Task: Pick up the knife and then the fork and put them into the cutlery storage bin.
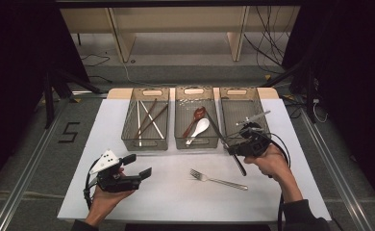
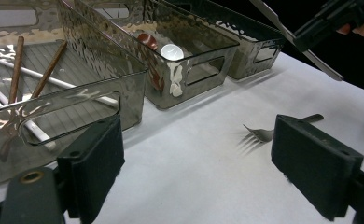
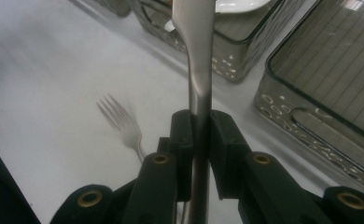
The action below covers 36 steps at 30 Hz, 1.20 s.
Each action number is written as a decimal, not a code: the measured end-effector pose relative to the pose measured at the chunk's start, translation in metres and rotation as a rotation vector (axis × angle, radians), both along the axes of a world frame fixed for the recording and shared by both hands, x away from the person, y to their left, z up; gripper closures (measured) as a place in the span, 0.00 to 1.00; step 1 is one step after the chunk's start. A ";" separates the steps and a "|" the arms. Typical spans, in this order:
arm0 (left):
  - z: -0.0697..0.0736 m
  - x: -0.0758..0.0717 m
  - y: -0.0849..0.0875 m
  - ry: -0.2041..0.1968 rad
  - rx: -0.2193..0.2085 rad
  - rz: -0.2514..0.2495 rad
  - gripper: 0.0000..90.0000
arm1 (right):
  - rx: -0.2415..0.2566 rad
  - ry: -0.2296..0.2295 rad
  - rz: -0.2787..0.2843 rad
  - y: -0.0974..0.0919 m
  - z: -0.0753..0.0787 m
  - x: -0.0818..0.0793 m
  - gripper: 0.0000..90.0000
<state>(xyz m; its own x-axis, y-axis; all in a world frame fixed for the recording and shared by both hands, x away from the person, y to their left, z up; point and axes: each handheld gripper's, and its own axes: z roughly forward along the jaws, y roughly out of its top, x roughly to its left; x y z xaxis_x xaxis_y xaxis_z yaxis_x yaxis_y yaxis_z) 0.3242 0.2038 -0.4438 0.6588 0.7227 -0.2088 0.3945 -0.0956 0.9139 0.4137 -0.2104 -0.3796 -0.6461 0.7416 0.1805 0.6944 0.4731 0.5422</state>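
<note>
My right gripper (image 1: 232, 149) (image 3: 201, 120) is shut on a long steel utensil (image 1: 218, 132) (image 3: 198, 56) (image 2: 290, 35). It holds it off the table in front of the middle and right bins, and both ends run out of the right gripper view. A steel fork (image 1: 219, 180) (image 2: 262, 134) (image 3: 122, 121) lies flat on the white table (image 1: 166, 192), tines to the left. Near the front left my left gripper (image 1: 138, 166) (image 2: 201, 154) rests open with nothing between its pads, facing the fork.
Three clear bins stand in a row at the back. The left bin (image 1: 144, 143) holds chopsticks (image 1: 149, 118). The middle bin (image 1: 195, 142) holds a brown spoon (image 1: 198, 114) and a white spoon (image 1: 201, 127). The right bin (image 1: 237, 91) looks bare.
</note>
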 end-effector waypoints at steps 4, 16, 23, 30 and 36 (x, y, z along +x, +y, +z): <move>0.000 0.000 0.000 -0.003 -0.003 0.004 0.18 | 0.011 -0.002 -0.023 -0.003 0.004 0.007 0.90; 0.000 0.000 0.001 -0.011 -0.003 0.006 0.18 | 0.028 -0.010 -0.065 -0.008 0.009 0.026 0.90; 0.000 0.000 0.001 -0.013 -0.006 0.006 0.18 | 0.032 -0.013 -0.116 -0.017 0.015 0.043 0.90; 0.000 0.000 0.002 -0.017 -0.007 0.007 0.18 | 0.027 -0.024 -0.159 -0.025 0.023 0.059 0.90; 0.000 0.000 0.002 -0.016 -0.009 0.008 0.18 | 0.020 -0.028 -0.189 -0.028 0.025 0.072 0.90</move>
<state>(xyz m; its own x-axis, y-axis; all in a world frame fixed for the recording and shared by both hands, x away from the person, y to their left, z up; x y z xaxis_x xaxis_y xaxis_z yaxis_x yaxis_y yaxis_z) 0.3241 0.2058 -0.4434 0.6561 0.7265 -0.2043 0.3802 -0.0844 0.9210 0.4860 -0.2389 -0.3544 -0.5002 0.8469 0.1806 0.7547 0.3241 0.5704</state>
